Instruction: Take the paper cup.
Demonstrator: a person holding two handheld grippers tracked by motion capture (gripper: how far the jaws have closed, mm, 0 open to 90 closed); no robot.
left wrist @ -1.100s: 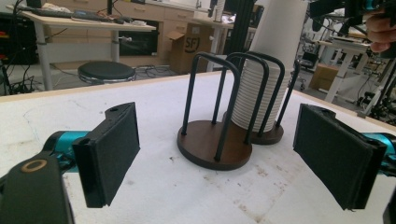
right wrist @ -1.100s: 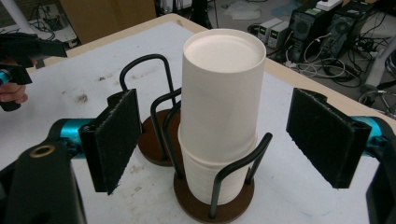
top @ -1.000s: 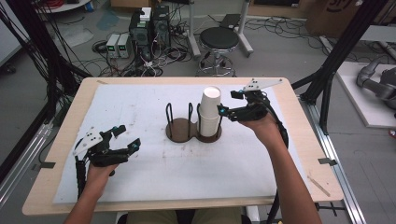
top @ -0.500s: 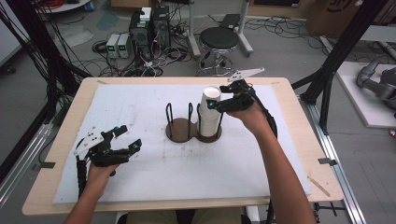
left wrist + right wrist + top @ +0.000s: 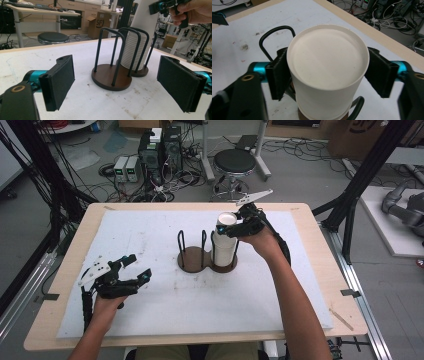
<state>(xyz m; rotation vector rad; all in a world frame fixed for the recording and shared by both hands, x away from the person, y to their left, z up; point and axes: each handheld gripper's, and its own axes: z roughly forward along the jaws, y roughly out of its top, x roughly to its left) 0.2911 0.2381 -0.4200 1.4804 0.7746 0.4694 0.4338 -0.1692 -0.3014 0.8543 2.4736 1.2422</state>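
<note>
Centre frame: right gripper (image 5: 235, 231) now straddling top paper cup (image 5: 226, 222), not yet clenched; probably about to lift. Left gripper (image 5: 134, 268) released, lower left.

A light wooden table (image 5: 310, 227) carries a white mat (image 5: 150, 235) covering most of its top. On the mat stands a dark two-bay cup holder (image 5: 194, 260), near the middle.

Matt white paper cups (image 5: 325, 75) sit in a glossy black wire rack (image 5: 117, 57) (smooth dark wooden bases).
</note>
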